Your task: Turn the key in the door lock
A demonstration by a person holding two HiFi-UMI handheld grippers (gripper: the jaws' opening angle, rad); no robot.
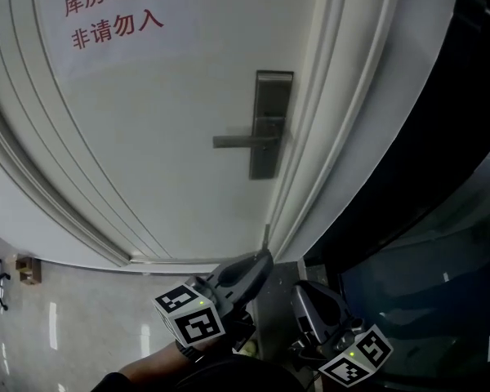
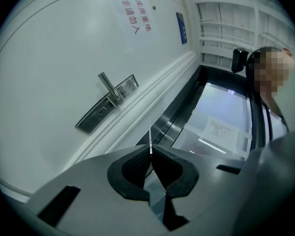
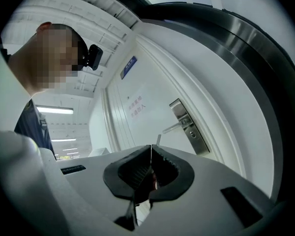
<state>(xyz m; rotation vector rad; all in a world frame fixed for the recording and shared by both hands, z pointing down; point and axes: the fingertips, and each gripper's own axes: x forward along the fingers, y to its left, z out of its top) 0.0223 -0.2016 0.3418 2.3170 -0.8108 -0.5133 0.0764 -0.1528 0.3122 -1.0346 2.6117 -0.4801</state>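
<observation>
Left claw (image 2: 151,154): pressed together, pinching the key (image 2: 150,136). Key is seen edge-on as a thin blade that stands up past the tips. From the head view, the key (image 1: 266,235) pokes out of the left claw (image 1: 263,256) towards the door's lower edge.

Right claw (image 3: 151,149): pressed together, nothing clearly held. It sits low, just right of the left claw, tips toward the door.

Lock plate (image 1: 271,125): brushed metal, upright on the white door (image 1: 163,137), near the latch side. Lever handle (image 1: 241,141) juts left. Keyhole (image 2: 102,110) lies below the lever. Key is well apart from it, open air between.

Around: red lettering (image 1: 114,15) high on the door and a blue sign (image 2: 181,28) on the frame side. Ribbed white door frame (image 1: 335,121) to the right of the plate, then a dark glass panel (image 1: 425,260). Glossy floor (image 1: 65,325) lower left.
</observation>
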